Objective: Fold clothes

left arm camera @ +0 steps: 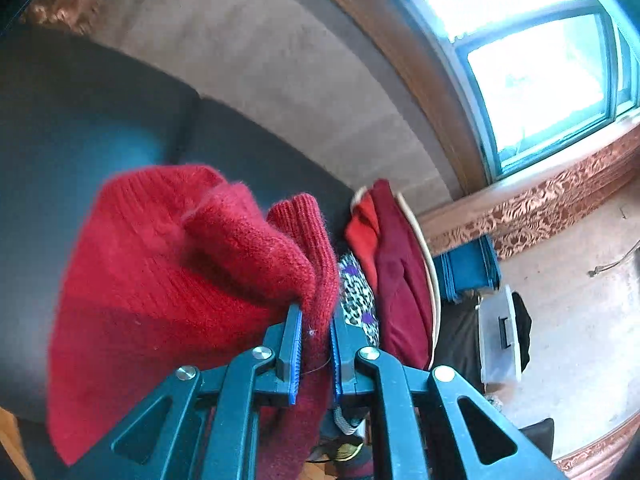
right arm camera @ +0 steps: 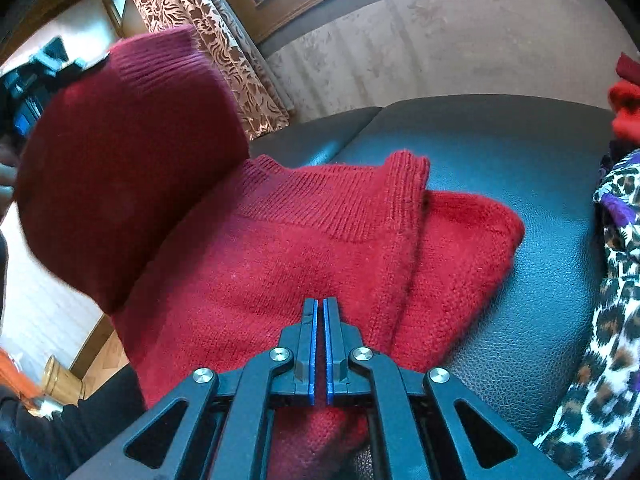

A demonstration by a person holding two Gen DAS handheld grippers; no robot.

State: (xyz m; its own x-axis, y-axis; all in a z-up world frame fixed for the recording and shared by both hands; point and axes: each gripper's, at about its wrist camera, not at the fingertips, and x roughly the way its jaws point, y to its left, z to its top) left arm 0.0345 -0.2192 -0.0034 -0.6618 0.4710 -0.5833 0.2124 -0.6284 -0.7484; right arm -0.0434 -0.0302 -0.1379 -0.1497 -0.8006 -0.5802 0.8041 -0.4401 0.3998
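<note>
Dark leather sofa seat (right arm camera: 532, 184) by window, more clothes heaped alongside. Fuzzy red knit sweater (right arm camera: 304, 248) partly doubled on it; 1 flap lifted, pinched in left gripper (left arm camera: 316, 332). Right gripper (right arm camera: 320, 312) nearly closed, empty, over sweater. Folding midway, prob. unfinished.

In the right wrist view, bare sofa seat (right arm camera: 520, 152) lies open from 12 to 2 o'clock. The leopard cloth (right arm camera: 616, 280) blocks 3 o'clock, and the raised sweater (right arm camera: 280, 248) fold fills 10 o'clock. In the left wrist view, stacked clothes (left arm camera: 396, 272) crowd 2 o'clock.
</note>
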